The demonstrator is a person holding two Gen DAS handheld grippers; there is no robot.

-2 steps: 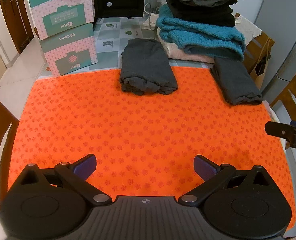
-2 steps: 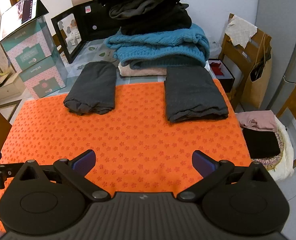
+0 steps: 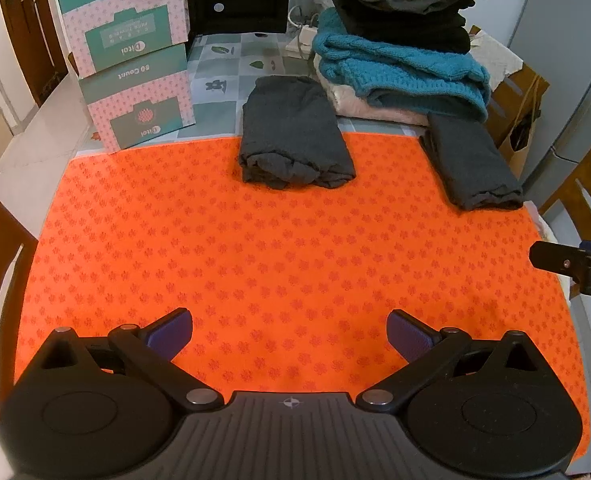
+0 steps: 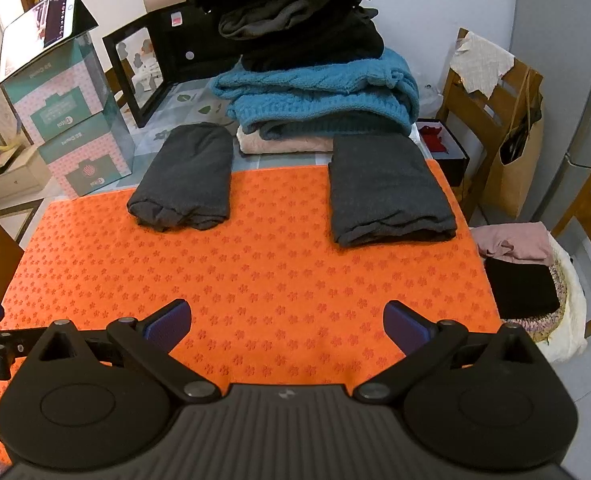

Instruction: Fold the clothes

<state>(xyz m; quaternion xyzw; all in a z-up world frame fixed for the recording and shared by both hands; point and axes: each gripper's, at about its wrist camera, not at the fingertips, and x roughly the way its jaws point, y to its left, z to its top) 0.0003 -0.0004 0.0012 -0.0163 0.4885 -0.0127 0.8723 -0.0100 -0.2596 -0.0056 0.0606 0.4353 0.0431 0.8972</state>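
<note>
We hold both the left gripper (image 3: 289, 330) and the right gripper (image 4: 287, 322) with fingers spread wide and empty; the unfolded clothes basket (image 4: 551, 280) lies off the desk's right edge, nearer the right gripper.

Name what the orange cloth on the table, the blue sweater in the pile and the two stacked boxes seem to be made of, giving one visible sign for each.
Orange cloth: looks like soft towelling or microfibre, matt, with a pressed flower pattern; the fibre cannot be told.
Blue sweater: chunky knit, probably wool or acrylic; cable ribs show.
Stacked boxes: printed cardboard, slightly glossy, with sharp folded edges.
</note>
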